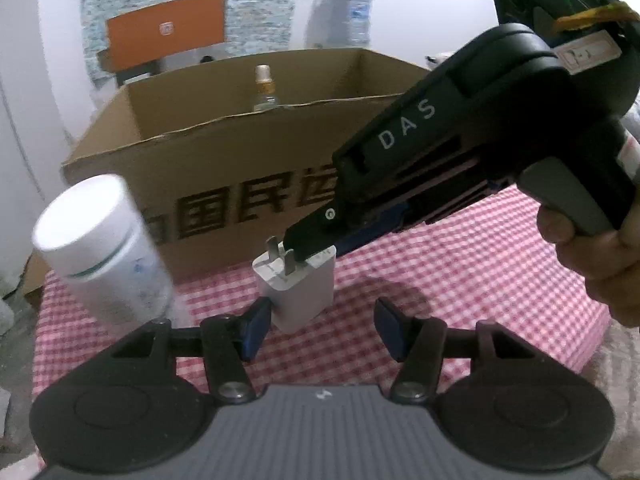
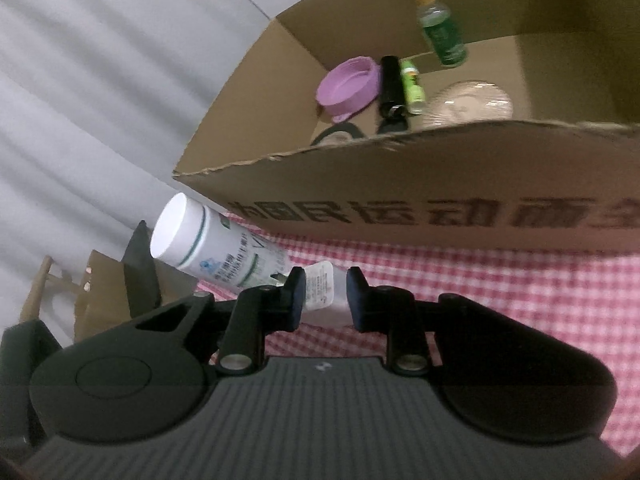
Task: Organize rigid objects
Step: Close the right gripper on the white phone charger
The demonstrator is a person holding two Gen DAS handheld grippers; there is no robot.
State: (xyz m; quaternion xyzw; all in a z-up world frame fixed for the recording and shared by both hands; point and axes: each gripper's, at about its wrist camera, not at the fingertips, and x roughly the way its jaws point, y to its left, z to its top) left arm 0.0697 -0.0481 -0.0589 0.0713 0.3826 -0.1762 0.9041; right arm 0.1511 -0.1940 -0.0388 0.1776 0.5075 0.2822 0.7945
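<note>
A white plug-in charger (image 1: 298, 292) hangs just above the red-checked cloth (image 1: 480, 280). My right gripper (image 1: 312, 246) reaches in from the upper right and is shut on it. In the right wrist view the charger (image 2: 326, 296) sits pinched between both pads of the right gripper (image 2: 326, 298). My left gripper (image 1: 322, 328) is open. Its left pad is next to the charger's side and its right pad stands clear of it. A white pill bottle (image 1: 100, 248) tilts at the left, blurred and outside the left fingers. It shows as the bottle (image 2: 216, 248) beside the box.
An open cardboard box (image 2: 400, 144) stands behind, holding a purple bowl (image 2: 348, 88), a black lighter (image 2: 392, 88), a green spray bottle (image 2: 440, 28) and a glass dish (image 2: 468, 104). A person's hand (image 1: 600, 264) grips the right tool. A brown bag (image 2: 100, 292) sits off the table's left.
</note>
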